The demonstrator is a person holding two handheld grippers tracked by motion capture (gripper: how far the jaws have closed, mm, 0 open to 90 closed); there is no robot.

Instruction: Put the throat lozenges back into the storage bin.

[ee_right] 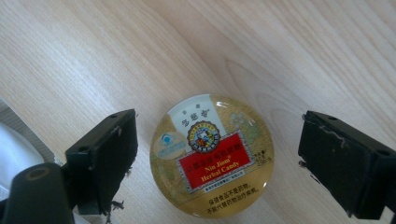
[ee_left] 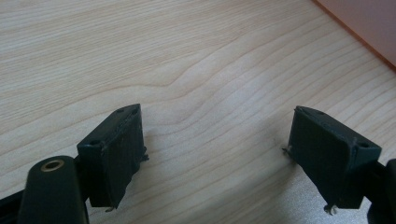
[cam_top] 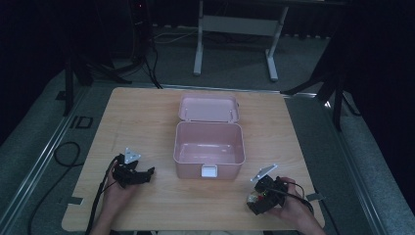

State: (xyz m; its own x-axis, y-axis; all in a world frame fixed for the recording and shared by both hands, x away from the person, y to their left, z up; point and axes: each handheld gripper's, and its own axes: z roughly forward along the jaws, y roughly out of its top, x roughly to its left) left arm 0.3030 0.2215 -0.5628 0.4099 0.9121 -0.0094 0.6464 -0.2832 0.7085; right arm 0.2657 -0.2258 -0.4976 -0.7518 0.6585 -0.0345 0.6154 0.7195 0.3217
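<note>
1. Nearest to us in the high view, our right gripper (cam_top: 258, 198) sits at the near right corner of the tabletop (cam_top: 147, 117), held in our right hand (cam_top: 293, 208), with its grey three-cornered plate tilted up toward the box.
2. The right gripper view gives what the high view barely resolves: a round candy tin (ee_right: 211, 155) lies flat on the wood between the two black jaws, lid up, gold with a red label reading "Nin Jiom Herbal Candy". The jaws stand wide, one on each side of the tin, and there is a clear strip of wood between each pad and the tin's rim, so nothing is gripped.
3. In the high view the tin is just a small light and red spot (cam_top: 253, 198) under the gripper's front end.
4. Our left gripper (cam_top: 147, 174) lies at the near left, held in our left hand (cam_top: 117, 188), and points right toward the box.
5. The left gripper view shows its jaws spread wide over bare wood grain, with nothing between them. At the upper right corner of that view we see a slanted pink edge of the box (ee_left: 369, 23), near but apart from the jaws.
6. Farther off, at the middle of the tabletop, stands the pink plastic storage box (cam_top: 209, 149), empty inside, a white latch on its front wall.
7. Its lid (cam_top: 208, 108) is folded open behind it.
8. Beyond the tabletop, the high view shows a dim floor and the white legs of a desk (cam_top: 235, 29).
</note>
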